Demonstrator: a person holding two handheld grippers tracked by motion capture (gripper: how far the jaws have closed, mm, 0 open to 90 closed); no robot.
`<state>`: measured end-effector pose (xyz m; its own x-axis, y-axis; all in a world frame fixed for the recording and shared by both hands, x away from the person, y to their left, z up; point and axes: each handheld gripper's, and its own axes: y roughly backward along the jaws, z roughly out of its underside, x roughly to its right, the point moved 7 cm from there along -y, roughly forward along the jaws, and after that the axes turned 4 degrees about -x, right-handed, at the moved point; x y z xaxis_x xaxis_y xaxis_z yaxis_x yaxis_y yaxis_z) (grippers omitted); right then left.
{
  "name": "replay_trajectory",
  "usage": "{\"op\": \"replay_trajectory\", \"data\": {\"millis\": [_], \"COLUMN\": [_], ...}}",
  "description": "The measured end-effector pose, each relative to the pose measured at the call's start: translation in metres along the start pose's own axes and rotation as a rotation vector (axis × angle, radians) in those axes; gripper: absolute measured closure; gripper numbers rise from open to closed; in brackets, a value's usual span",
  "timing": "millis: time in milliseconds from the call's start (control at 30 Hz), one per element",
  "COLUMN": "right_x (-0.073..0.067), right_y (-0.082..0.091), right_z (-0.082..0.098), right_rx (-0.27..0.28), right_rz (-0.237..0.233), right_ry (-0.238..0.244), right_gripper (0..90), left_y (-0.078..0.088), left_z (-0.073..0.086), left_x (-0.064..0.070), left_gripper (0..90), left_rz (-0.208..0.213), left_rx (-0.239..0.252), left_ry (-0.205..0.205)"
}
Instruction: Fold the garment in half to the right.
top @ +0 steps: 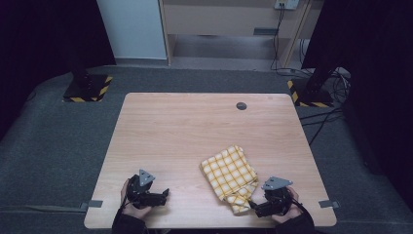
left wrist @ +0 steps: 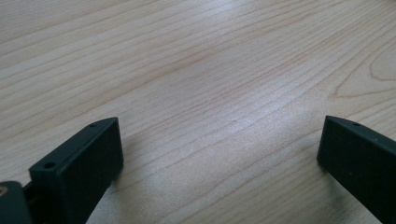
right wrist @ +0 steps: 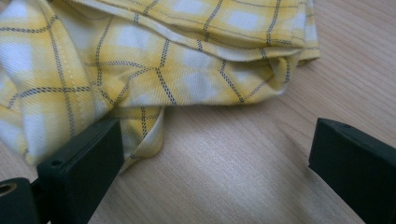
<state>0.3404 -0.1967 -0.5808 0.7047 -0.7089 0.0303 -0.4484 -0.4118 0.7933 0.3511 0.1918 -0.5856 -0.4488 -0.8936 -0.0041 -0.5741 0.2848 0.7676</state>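
A pale wooden worktop (top: 195, 131) fills the middle of the high view, with dark grey carpet around it. On its near right part lies a yellow checked cloth (top: 230, 175), folded into a rough, slightly crumpled rectangle that narrows toward the near edge. The folding looks mostly done: layers sit stacked, though the right gripper view shows the cloth's (right wrist: 154, 60) lower edges loose and uneven, so some tidying or a last fold may remain. The right tongs (top: 256, 208) rest at the near right corner of the worktop, just beside the cloth's near end; their jaws stand wide apart and released, one jaw at the fabric's edge without pinching it. The left tongs (top: 163, 195) sit well apart from the cloth at the near left, spread wide over bare wood and holding nothing.
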Motion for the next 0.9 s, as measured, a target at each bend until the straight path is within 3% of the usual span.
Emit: {"op": "replay_trajectory", "data": {"millis": [167, 367, 900], "right_x": [-0.007, -0.014, -0.026], "right_y": [-0.004, -0.010, -0.028], "right_z": [-0.003, -0.007, -0.029], "right_rx": [-0.007, -0.012, 0.033], "right_rz": [0.005, -0.016, 0.057], "right_ry": [0.006, -0.038, -0.140], "right_gripper": [1.5, 0.3, 0.2], "left_y": [0.000, -0.001, -0.001], "left_z": [0.000, -0.001, -0.001], "left_x": [0.000, -0.001, -0.002], "left_gripper": [0.0, 0.0, 0.0], "left_rz": [0.002, -0.012, -0.014], "left_rx": [0.000, 0.000, 0.000], "left_ry": [-0.003, 0.014, 0.015]}}
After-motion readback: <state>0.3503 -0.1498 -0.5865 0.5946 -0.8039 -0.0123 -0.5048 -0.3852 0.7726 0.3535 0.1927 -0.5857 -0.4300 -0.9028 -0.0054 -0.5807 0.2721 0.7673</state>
